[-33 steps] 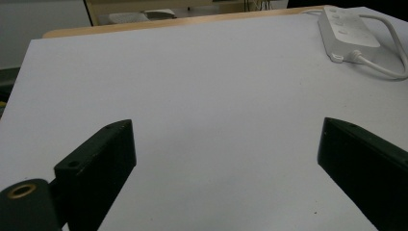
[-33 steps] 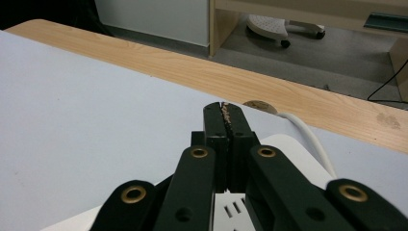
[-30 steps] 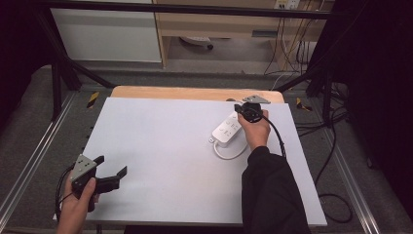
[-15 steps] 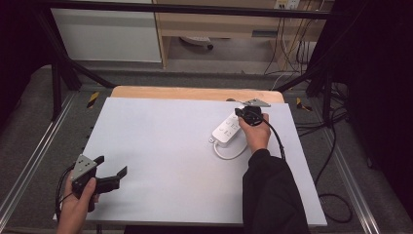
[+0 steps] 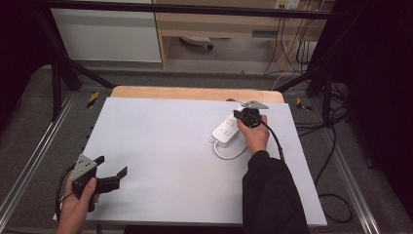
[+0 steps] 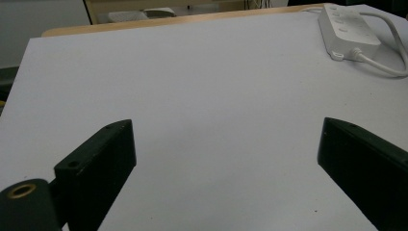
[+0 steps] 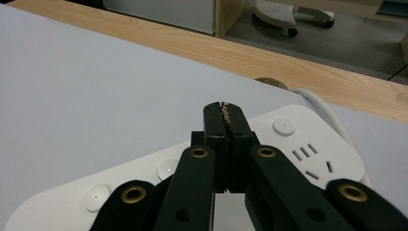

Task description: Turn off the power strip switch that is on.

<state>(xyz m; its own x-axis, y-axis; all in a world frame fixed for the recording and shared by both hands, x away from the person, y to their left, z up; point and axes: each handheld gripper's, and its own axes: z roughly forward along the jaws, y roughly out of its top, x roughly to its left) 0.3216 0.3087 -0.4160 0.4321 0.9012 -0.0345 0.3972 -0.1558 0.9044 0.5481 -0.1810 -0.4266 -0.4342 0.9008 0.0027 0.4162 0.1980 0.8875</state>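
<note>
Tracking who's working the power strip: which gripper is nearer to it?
Right. The right gripper, jaws shut, is over the power strip. The left gripper, open, is far off at the table's near left corner.

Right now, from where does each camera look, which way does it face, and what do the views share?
High view: above the person's side, facing forward and down on the table; both hands and grippers show.
Left gripper view: on the left gripper, low, looking across the table; fingers apart.
Right gripper view: on the right gripper, fingers closed over the power strip.
All share the power strip.
</note>
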